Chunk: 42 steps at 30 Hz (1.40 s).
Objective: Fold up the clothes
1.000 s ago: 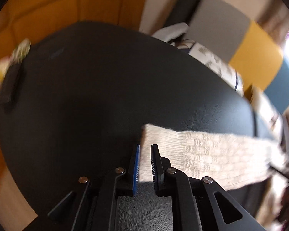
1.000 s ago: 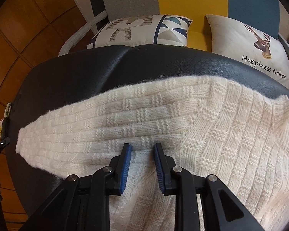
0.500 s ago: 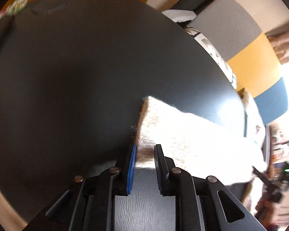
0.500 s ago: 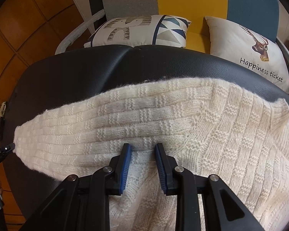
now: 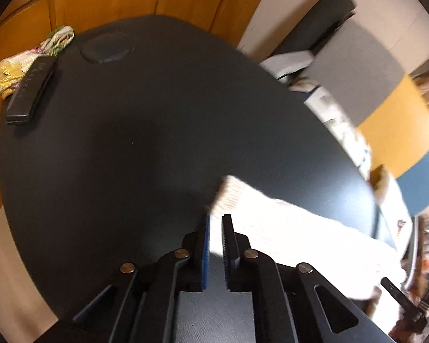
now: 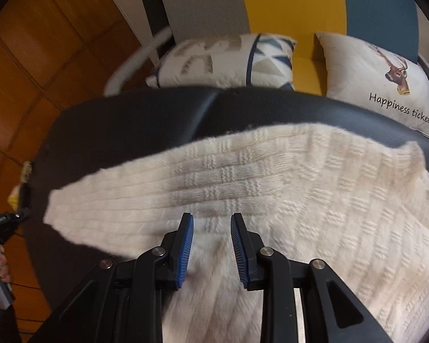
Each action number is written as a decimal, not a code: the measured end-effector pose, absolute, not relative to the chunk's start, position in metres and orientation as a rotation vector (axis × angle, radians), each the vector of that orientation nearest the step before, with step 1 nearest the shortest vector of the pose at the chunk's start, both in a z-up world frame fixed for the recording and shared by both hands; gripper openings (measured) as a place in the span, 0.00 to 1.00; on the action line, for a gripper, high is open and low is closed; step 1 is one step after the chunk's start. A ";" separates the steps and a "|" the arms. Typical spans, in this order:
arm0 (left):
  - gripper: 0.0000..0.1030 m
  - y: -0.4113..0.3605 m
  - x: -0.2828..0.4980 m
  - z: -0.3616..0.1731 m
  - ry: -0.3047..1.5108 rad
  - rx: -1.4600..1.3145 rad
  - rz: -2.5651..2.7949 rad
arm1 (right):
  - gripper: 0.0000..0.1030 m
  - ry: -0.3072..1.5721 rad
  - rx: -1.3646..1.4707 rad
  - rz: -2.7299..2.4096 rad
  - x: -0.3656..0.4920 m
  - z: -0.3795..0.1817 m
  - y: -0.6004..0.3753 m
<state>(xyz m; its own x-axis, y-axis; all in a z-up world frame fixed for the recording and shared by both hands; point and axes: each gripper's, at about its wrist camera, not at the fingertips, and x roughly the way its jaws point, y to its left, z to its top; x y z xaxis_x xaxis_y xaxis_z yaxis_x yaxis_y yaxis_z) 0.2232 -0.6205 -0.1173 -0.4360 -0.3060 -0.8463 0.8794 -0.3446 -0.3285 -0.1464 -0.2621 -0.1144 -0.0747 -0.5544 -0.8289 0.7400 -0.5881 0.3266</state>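
- Cream knit sweater [image 6: 286, 200] is spread on the black table [image 5: 128, 143], sleeve running out to the left.
- Right gripper [image 6: 211, 223] sits over the sweater's middle, jaws apart, nothing pinched.
- Left gripper [image 5: 215, 220] is at the sleeve's cuff end [image 5: 228, 194], jaws only a narrow gap apart; can't tell if it's pinching any fabric.

Left claw [image 5: 215, 220] fingers stand narrowly apart (nothing clearly pinched); right claw [image 6: 211, 223] gapes wider, pointing forward.
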 end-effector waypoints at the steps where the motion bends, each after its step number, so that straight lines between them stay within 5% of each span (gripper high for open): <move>1: 0.13 -0.607 0.221 -0.111 1.045 0.882 -1.927 | 0.27 0.187 1.258 -1.779 -0.142 -0.107 -0.246; 10: 0.17 -0.438 0.183 -0.129 1.213 1.199 -2.343 | 0.27 0.064 1.263 -1.793 -0.092 -0.080 -0.035; 19: 0.20 -0.333 0.184 -0.158 1.398 1.405 -2.348 | 0.28 -0.313 1.525 -1.953 -0.042 -0.142 0.162; 32: 0.33 -0.287 0.193 -0.176 1.555 1.459 -2.298 | 0.28 -0.345 1.465 -1.917 -0.021 -0.173 0.130; 35: 0.33 -0.282 0.189 -0.179 1.580 1.460 -2.296 | 0.12 -0.311 1.451 -1.929 -0.018 -0.177 0.119; 38: 0.33 -0.274 0.182 -0.179 1.579 1.461 -2.304 | 0.08 -0.175 1.436 -1.987 -0.016 -0.171 0.104; 39: 0.27 -0.272 0.181 -0.178 1.562 1.455 -2.307 | 0.08 -0.135 1.429 -2.001 -0.015 -0.169 0.100; 40: 0.10 -0.271 0.180 -0.177 1.507 1.461 -2.317 | 0.07 -0.093 1.420 -2.013 -0.014 -0.168 0.096; 42: 0.06 -0.269 0.179 -0.174 1.417 1.464 -2.338 | 0.07 -0.011 1.404 -2.036 -0.011 -0.165 0.089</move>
